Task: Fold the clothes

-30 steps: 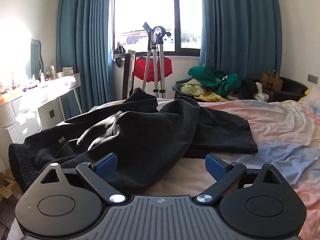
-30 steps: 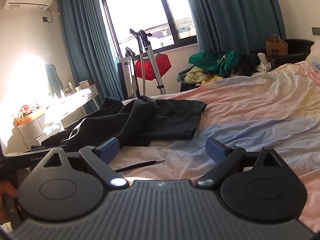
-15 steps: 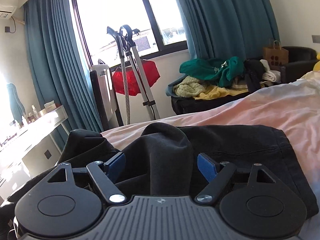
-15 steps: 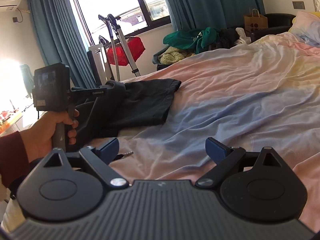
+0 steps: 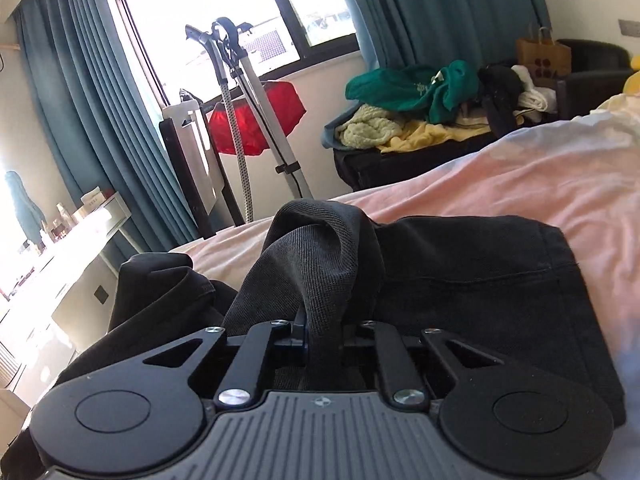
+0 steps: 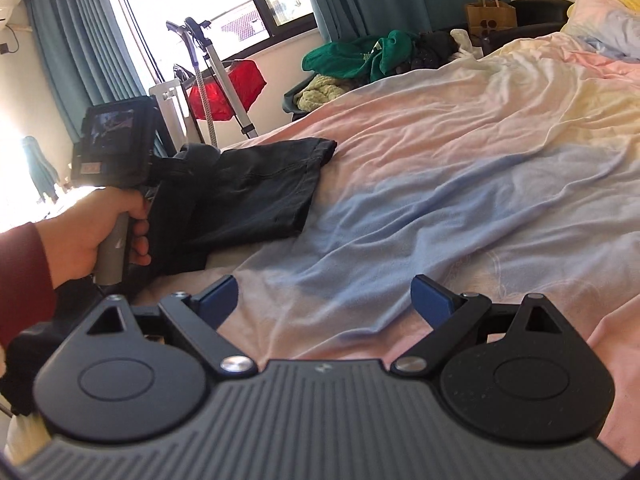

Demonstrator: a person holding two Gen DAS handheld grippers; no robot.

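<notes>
My left tongs (image 5: 323,330) are pinched on a raised ridge of the black garment (image 5: 472,276), which lies crumpled on the bed (image 6: 460,168) near its left edge. Right tongs (image 6: 325,298) are spread wide, holding nothing, over bare sheet. Fabric looks soft, floppy, med. weight, w/ 1 stitched hem (image 6: 310,184). I'd grab that hem corner next; it shouldn't slip.

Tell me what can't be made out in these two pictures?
- Left gripper pads: left wrist view, buried in the fold of the black garment.
- Garment's near part and full shape: both views, cut off by gripper bodies and the left hand.
- Small screen on the left tool: right wrist view, too blurred to read.
- Dresser items: washed out by sunlight.
</notes>
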